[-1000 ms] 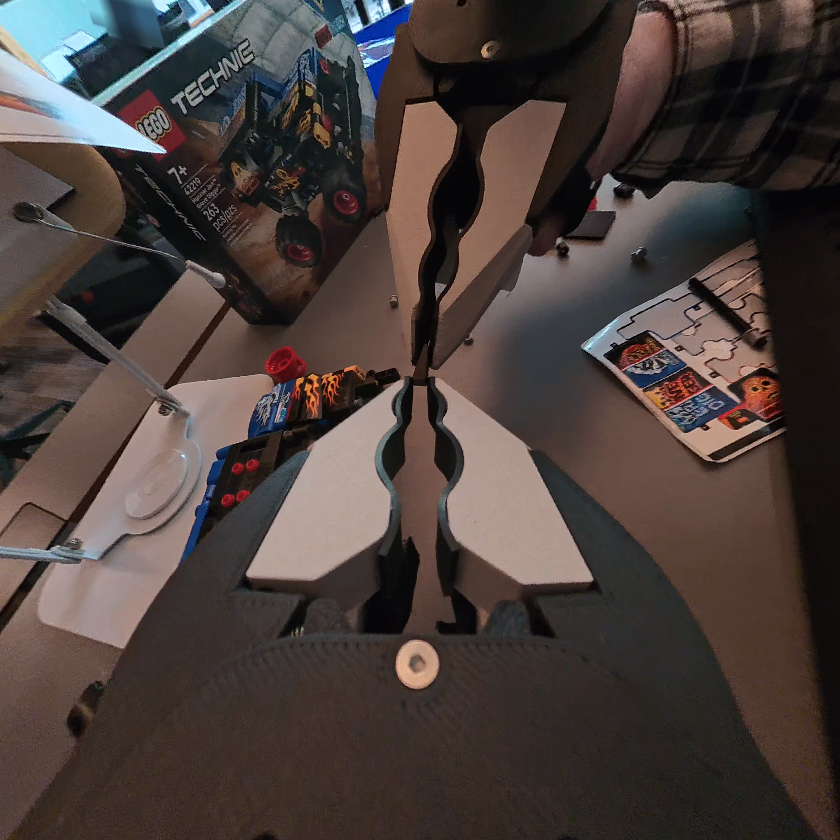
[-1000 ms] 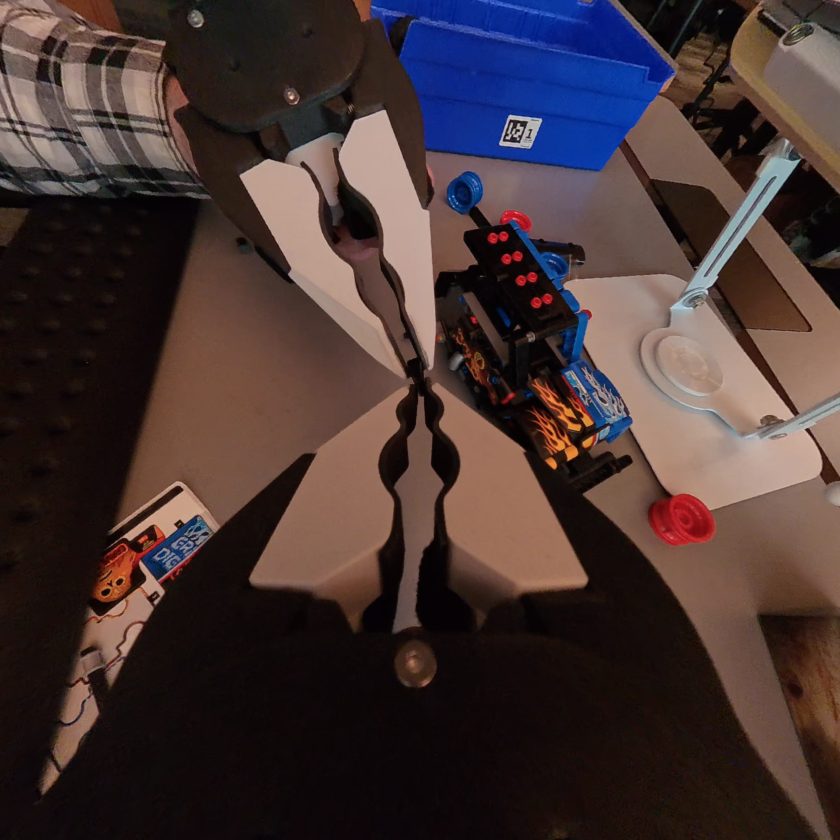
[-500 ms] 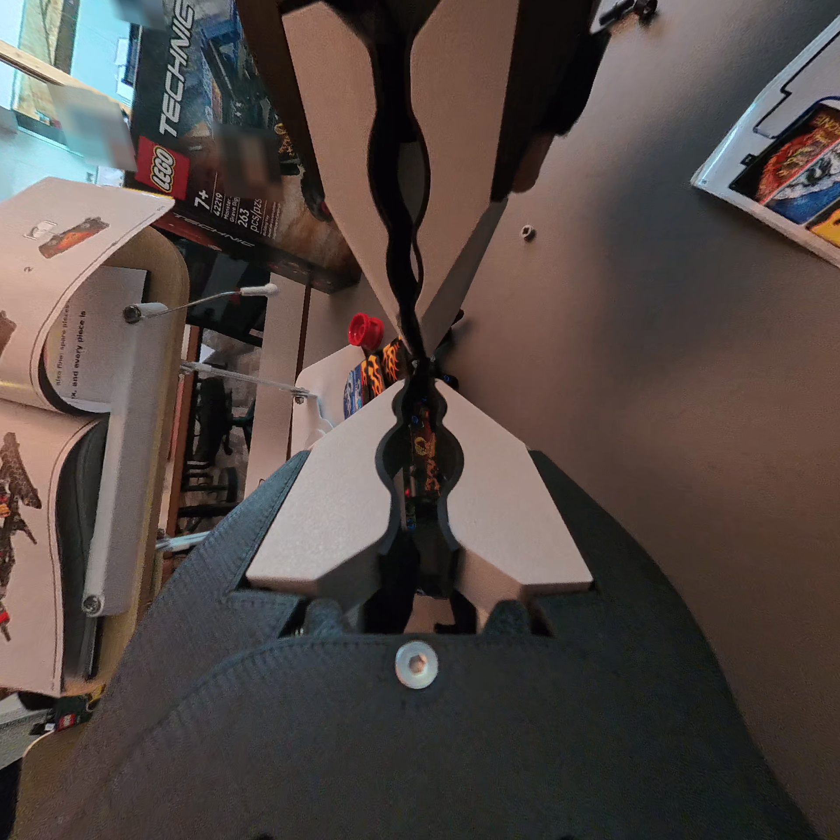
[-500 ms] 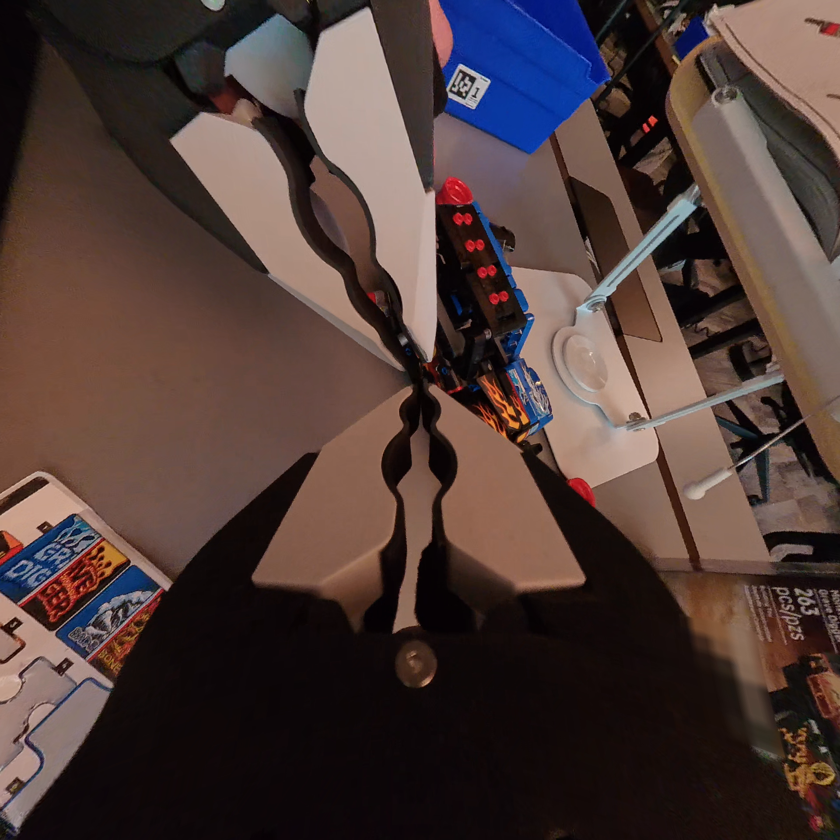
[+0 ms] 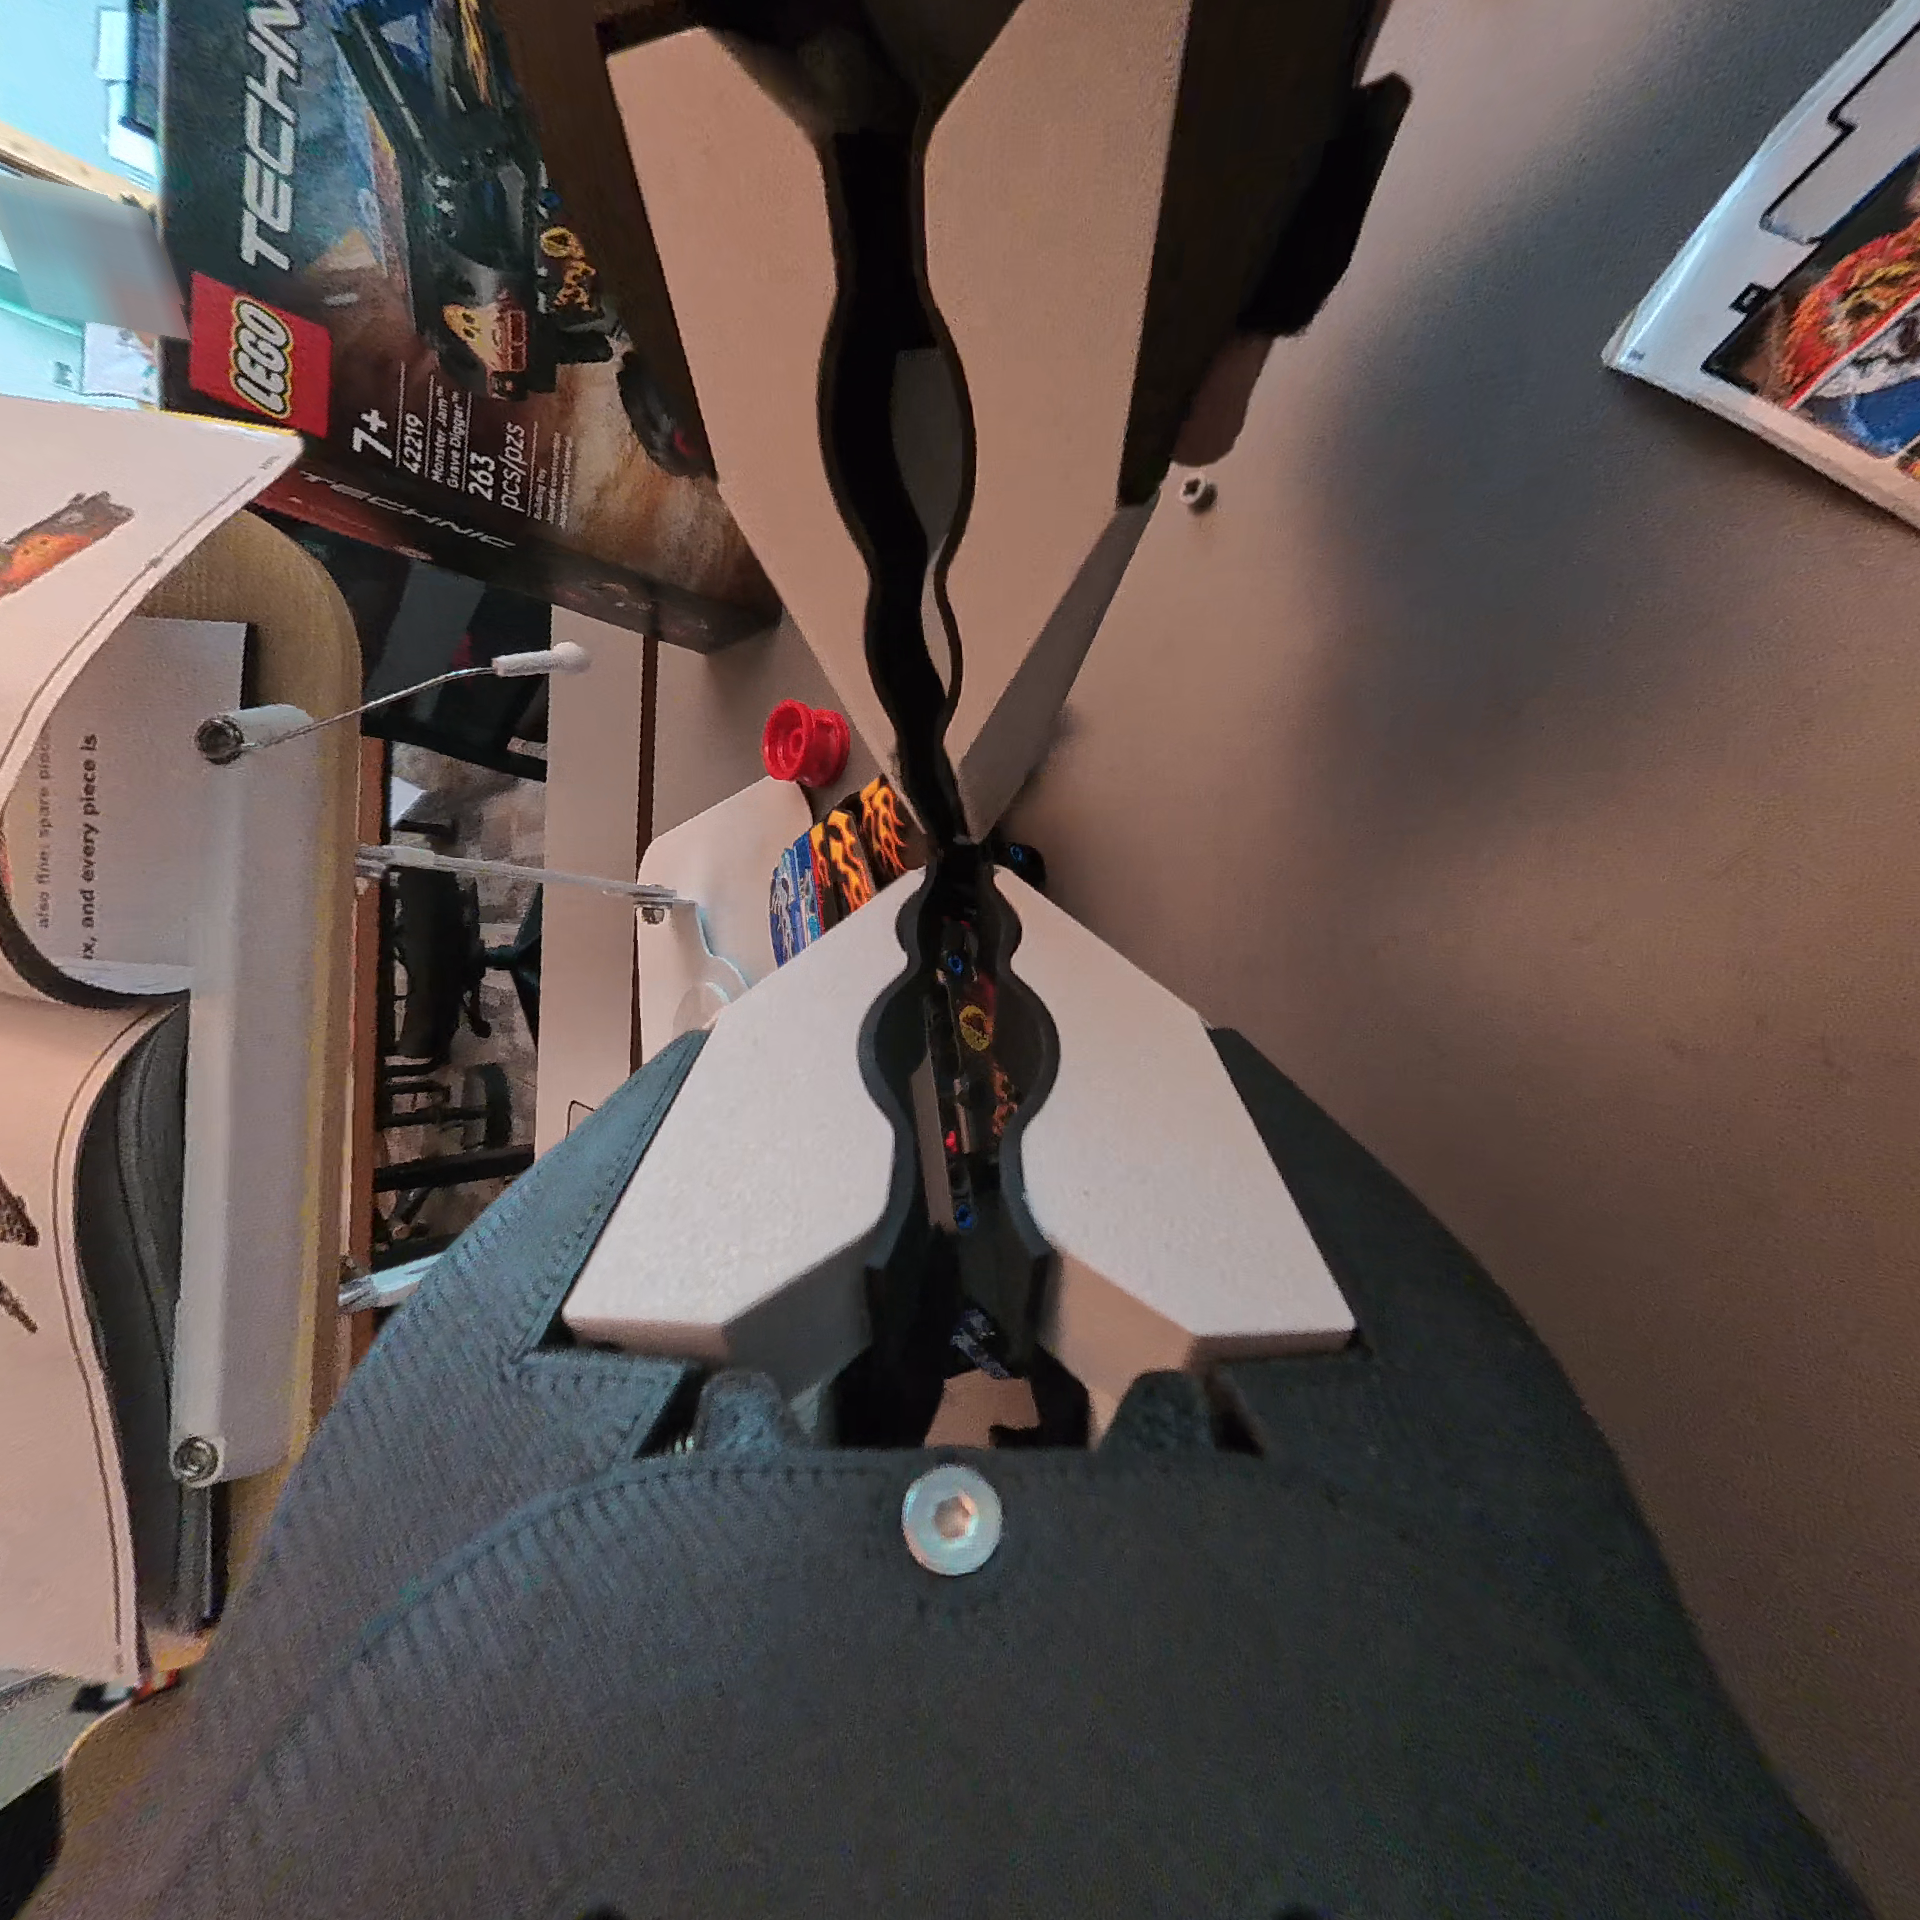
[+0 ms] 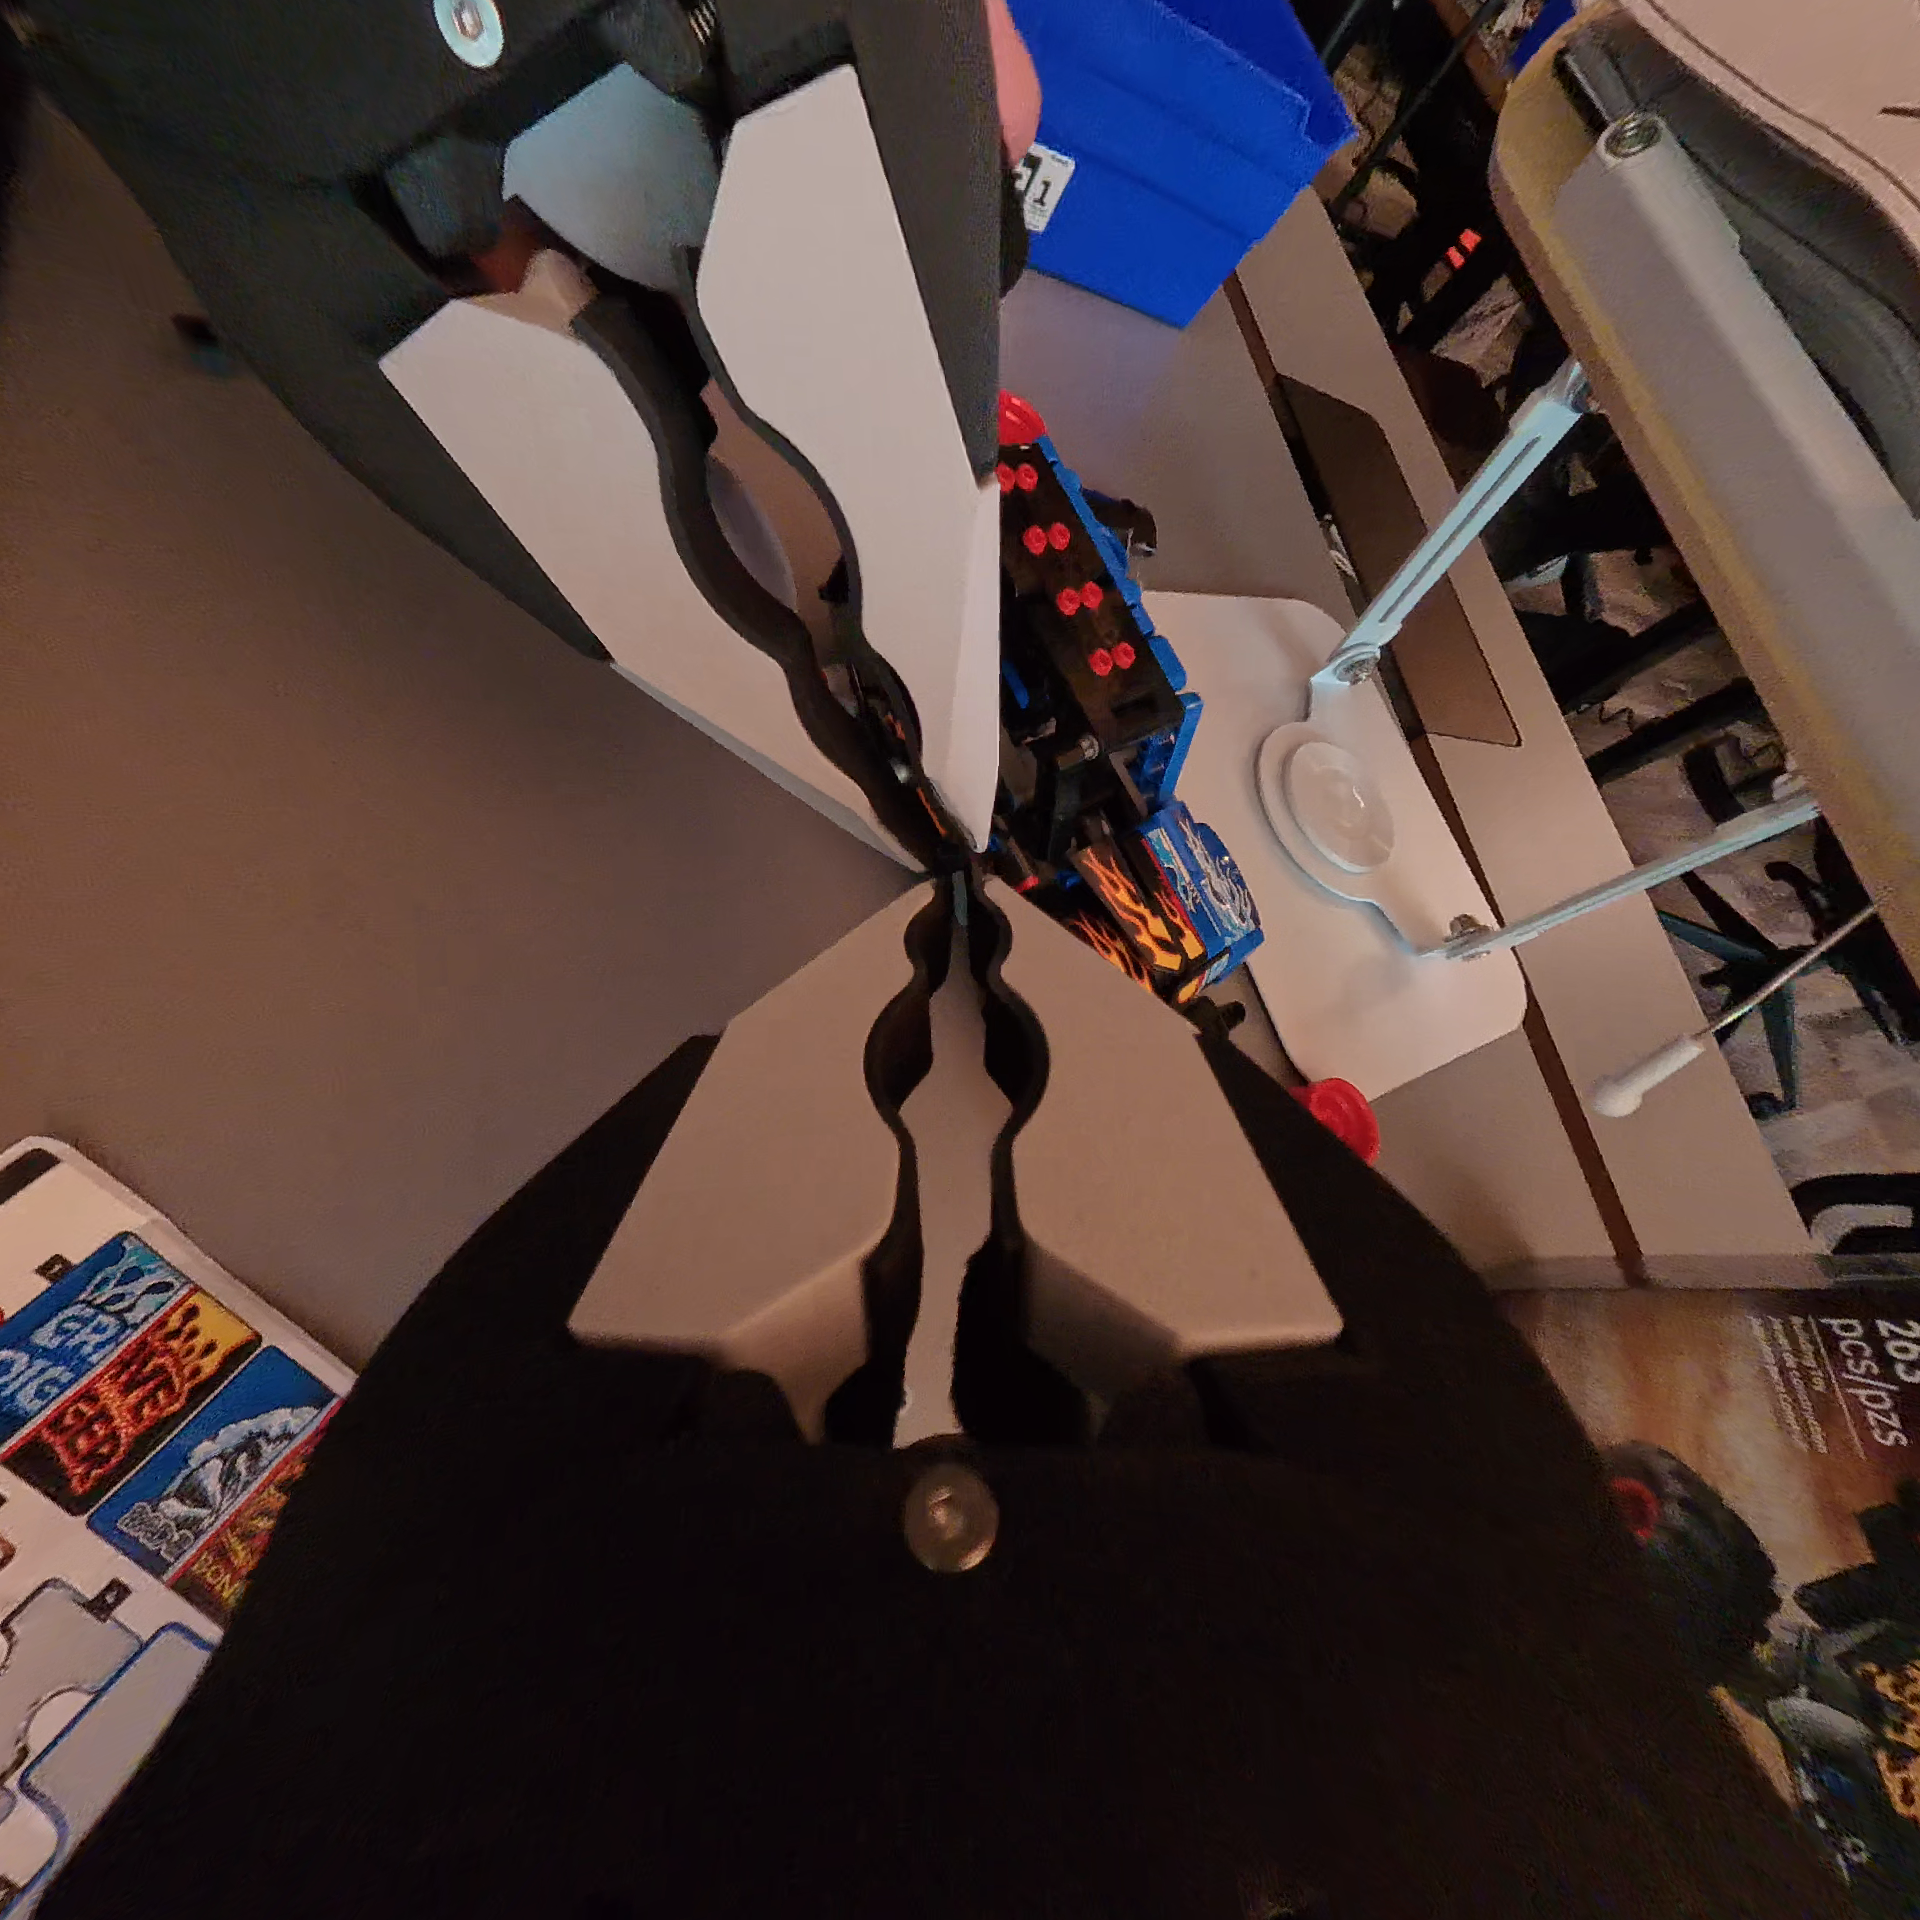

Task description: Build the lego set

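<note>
1. Lego truck model (image 6: 1112, 707) sits on the grey tabletop (image 6: 364, 831), beside a white stand base (image 6: 1382, 935).
2. Left hand-held gripper (image 5: 961, 868) and right hand-held gripper (image 6: 958, 883) meet tip to tip, both nearly closed; whether they pinch a piece is unclear.

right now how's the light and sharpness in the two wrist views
Left wrist view: even light, wide-angle bending at the edges, box slightly blurred. Right wrist view: dimmer and warmer, gripper body nearly black, truck fairly sharp, sticker sheet in shadow.

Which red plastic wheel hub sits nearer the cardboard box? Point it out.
The red hub by the white flat base's corner; the other peeks behind the blue-black truck.
</note>
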A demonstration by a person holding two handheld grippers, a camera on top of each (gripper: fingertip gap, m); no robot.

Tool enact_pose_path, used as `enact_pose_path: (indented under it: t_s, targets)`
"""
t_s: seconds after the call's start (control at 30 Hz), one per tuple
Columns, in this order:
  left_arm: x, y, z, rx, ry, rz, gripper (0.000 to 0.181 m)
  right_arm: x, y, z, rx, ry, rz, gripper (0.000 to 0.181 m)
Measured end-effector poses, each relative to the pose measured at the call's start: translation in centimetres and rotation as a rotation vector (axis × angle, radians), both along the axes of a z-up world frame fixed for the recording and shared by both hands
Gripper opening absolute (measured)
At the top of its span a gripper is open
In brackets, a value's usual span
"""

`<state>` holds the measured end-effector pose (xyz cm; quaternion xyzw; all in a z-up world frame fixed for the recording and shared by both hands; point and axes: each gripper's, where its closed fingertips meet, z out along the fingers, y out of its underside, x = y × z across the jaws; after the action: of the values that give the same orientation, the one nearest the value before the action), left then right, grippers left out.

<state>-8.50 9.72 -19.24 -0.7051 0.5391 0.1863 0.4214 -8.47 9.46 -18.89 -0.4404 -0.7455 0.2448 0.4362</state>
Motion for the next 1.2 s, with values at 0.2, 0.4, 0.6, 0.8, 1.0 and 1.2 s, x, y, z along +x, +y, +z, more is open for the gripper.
enact_pose_path:
  t_s: [0.2,0.4,0.6,0.8,1.0,1.2]
  targets:
    - [0.3,0.1,0.7,0.016,0.002,-0.017,0.004,0.0,0.2,-0.1,0.0,-0.004,-0.011,0.009]
    - [0.4,0.1,0.5,-0.018,0.008,-0.023,0.005,-0.1,0.1,-0.1,-0.012,-0.002,-0.011,0.002]
    - [-4.5,1.1,0.7,-0.201,-0.041,0.189,0.078,-0.3,1.5,-1.0,-0.204,-0.019,-0.103,0.002]
    - [-8.0,1.2,-3.2,-0.556,-0.18,0.388,0.091,-1.0,2.7,-2.1,-0.394,-0.011,-0.196,0.002]
    - [-7.2,1.4,-4.2,-0.615,-0.289,0.481,0.079,-1.4,3.5,-2.5,-0.486,0.01,-0.257,0.002]
    - [-5.9,1.5,-4.0,-0.624,-0.425,0.579,0.078,-1.6,4.0,-1.9,-0.546,0.053,-0.305,0.002]
